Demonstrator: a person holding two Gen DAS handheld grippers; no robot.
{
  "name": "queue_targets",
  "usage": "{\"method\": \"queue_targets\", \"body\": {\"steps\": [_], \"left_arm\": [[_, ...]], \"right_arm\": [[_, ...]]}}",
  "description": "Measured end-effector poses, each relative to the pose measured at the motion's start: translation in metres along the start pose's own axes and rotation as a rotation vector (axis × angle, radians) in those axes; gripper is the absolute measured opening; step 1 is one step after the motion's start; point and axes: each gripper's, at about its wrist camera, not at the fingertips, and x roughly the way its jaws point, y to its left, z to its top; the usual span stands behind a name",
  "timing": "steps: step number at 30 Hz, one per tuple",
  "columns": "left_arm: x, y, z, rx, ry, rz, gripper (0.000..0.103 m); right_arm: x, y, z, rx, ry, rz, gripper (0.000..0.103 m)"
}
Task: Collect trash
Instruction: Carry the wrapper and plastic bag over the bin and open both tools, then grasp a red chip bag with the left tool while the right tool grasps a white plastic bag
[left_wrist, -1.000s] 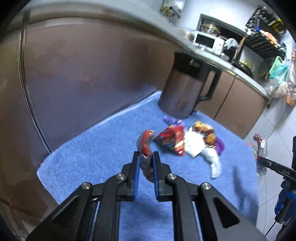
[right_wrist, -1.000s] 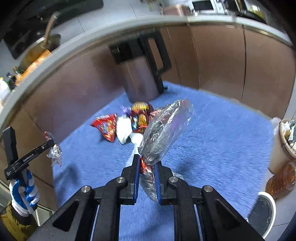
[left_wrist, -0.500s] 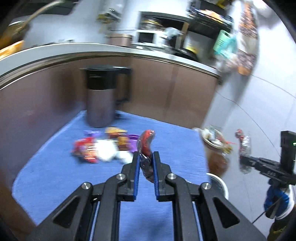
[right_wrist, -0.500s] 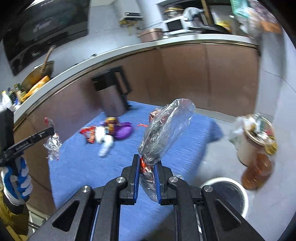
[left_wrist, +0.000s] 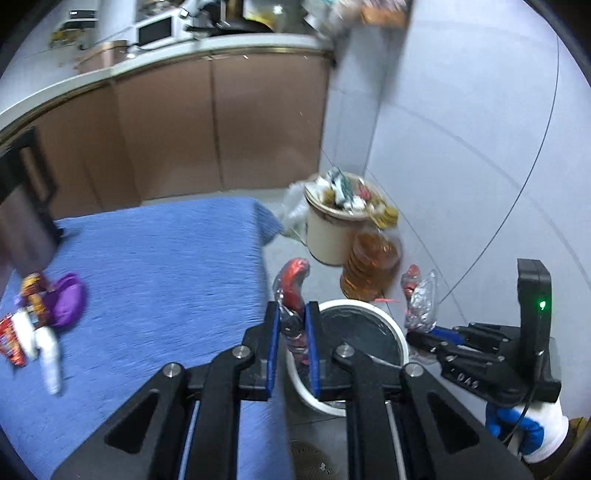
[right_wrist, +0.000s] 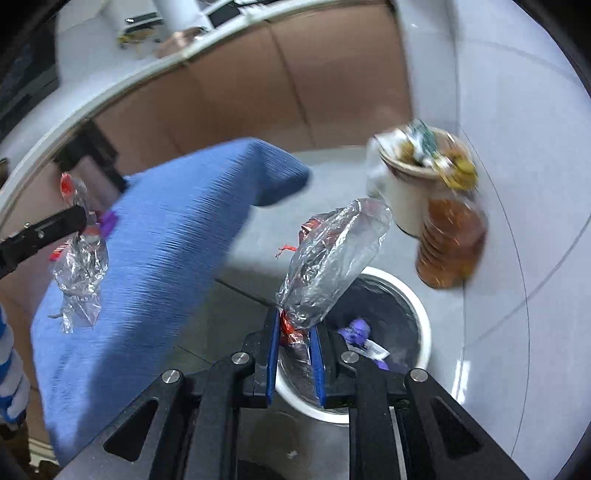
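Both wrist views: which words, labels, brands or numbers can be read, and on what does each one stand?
No text can be read with certainty.
White marking on the side of the right gripper: a few characters, upside down, too blurred to read.
Snack wrappers on the blue towel: print blurred.
Microwave: too small to read.
Red wrapper in the left gripper, clear bag in the right gripper: no legible print.

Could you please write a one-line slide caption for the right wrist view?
Right claw shut on a clear plastic wrapper, held above the white bin beside the blue mat.
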Motion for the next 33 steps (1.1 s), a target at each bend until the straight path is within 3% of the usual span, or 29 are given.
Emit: {"method": "queue_targets", "body": {"steps": [4, 6, 9, 10, 14, 21, 33], "left_arm": [[0.039, -0.022, 0.004, 0.041, 0.029, 0.013, 0.015], [0.053, -0.025, 0.005, 0.036, 0.05, -0.006, 0.02], [0.064, -0.025, 0.005, 0.019, 0.061, -0.032, 0.043], [0.066, -0.024, 0.006, 0.015, 0.059, -0.041, 0.05], [0.068, -0.021, 0.008, 0.0, 0.056, -0.081, 0.052], [0.021, -0.003, 0.01, -0.023, -0.024, -0.101, 0.052], [-0.079, 0.078, -0.014, -0.11, -0.177, -0.011, 0.052]], "right_arm": [[0.021, -0.022, -0.005, 0.036, 0.04, -0.017, 0.018], [0.034, -0.029, -0.006, 0.038, 0.062, -0.036, 0.022], [0.045, -0.04, -0.006, 0.042, 0.08, -0.063, 0.043], [0.047, -0.042, -0.006, 0.037, 0.084, -0.073, 0.044], [0.052, -0.046, -0.007, 0.039, 0.09, -0.093, 0.044], [0.018, -0.027, 0.002, 0.013, 0.02, -0.089, 0.045], [-0.083, 0.065, 0.036, -0.111, -0.2, -0.024, 0.05]]}}
